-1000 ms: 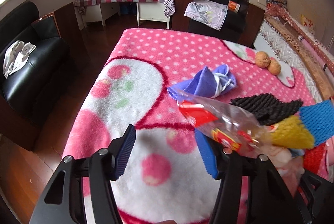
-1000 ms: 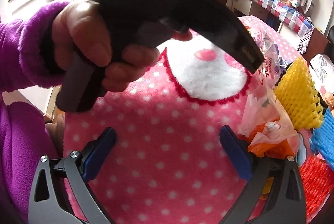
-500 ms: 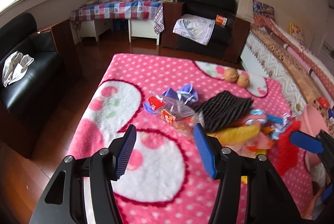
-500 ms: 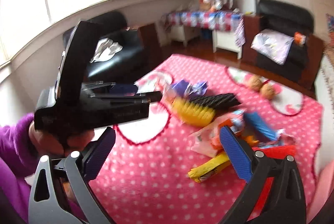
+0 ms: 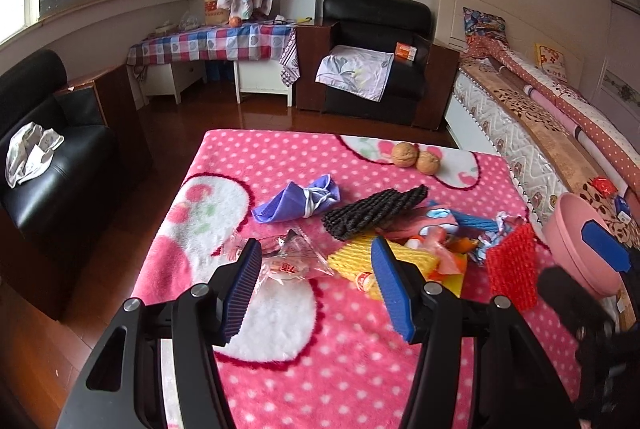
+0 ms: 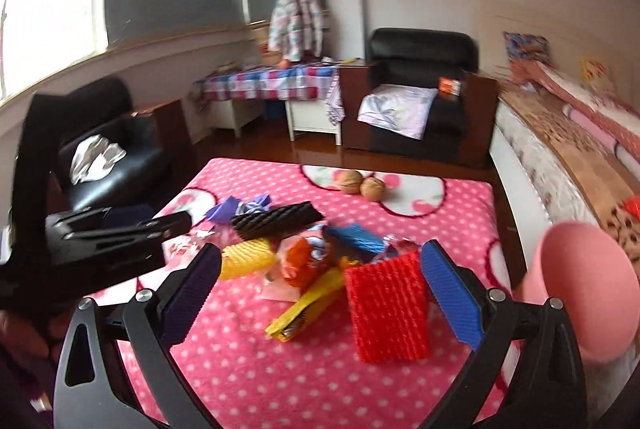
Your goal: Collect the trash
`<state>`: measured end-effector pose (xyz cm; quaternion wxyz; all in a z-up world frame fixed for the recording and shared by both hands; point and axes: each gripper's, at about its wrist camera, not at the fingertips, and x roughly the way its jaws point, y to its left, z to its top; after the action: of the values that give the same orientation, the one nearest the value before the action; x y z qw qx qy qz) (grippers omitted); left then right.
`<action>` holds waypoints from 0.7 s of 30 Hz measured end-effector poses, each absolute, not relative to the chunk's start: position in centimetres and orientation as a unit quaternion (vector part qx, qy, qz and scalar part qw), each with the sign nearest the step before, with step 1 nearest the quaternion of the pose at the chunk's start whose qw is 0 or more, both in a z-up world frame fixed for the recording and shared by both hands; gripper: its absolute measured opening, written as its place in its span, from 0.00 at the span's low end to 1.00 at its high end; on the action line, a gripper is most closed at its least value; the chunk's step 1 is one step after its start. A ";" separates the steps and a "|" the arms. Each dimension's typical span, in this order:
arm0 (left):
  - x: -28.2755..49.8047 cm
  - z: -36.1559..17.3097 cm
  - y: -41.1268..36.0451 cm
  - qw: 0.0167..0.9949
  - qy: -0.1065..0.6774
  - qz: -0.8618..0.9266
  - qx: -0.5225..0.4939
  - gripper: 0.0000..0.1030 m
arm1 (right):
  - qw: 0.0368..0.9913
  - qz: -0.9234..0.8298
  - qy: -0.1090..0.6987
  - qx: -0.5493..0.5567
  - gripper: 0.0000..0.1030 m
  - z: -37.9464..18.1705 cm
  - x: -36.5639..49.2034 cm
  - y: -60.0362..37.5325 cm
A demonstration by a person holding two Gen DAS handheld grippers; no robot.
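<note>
A pile of trash lies on the pink dotted blanket (image 5: 344, 381): a clear wrapper (image 5: 288, 263), a purple bag (image 5: 296, 203), and black (image 5: 372, 213), yellow (image 5: 352, 261) and red foam nets (image 5: 512, 269). My left gripper (image 5: 316, 261) hangs open above the blanket's near part, nothing between its pads. My right gripper (image 6: 320, 257) is open too, above the red foam net (image 6: 384, 309), a yellow wrapper (image 6: 308, 305) and an orange bag (image 6: 300, 261). A pink bin (image 6: 576, 281) stands at the right, beside the blanket. The left gripper's body (image 6: 100, 245) fills the left of the right wrist view.
Two walnuts (image 5: 416, 157) rest at the blanket's far end. Around it are a black sofa (image 5: 48, 165) on the left, a black armchair (image 5: 372, 69) and a checked table (image 5: 212, 45) behind, and a bed (image 5: 540, 133) along the right. Wooden floor (image 5: 160, 133) lies between.
Both grippers have risen and drawn back from the pile. The clear wrapper, close by the left fingers before, now lies on the blanket. The right view has swung from the hand to the pile.
</note>
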<state>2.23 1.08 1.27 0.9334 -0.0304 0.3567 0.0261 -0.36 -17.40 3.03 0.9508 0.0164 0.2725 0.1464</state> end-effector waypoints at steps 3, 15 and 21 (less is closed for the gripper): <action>1.8 1.7 0.6 0.935 0.352 0.025 -0.027 0.55 | 0.951 0.136 0.275 0.037 0.97 3.2 -0.6 -18.3; 0.7 2.3 -0.1 0.936 0.348 0.034 -0.023 0.55 | 0.956 0.113 0.268 0.039 0.97 3.5 -1.2 -18.9; 0.5 2.5 -0.2 0.937 0.347 0.035 -0.024 0.55 | 0.959 0.096 0.265 0.034 0.97 3.7 -1.3 -18.8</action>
<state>0.53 -0.21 2.50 0.9367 -0.0241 0.3475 0.0348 -1.29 -18.85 3.66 0.9589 0.0344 0.2646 0.0964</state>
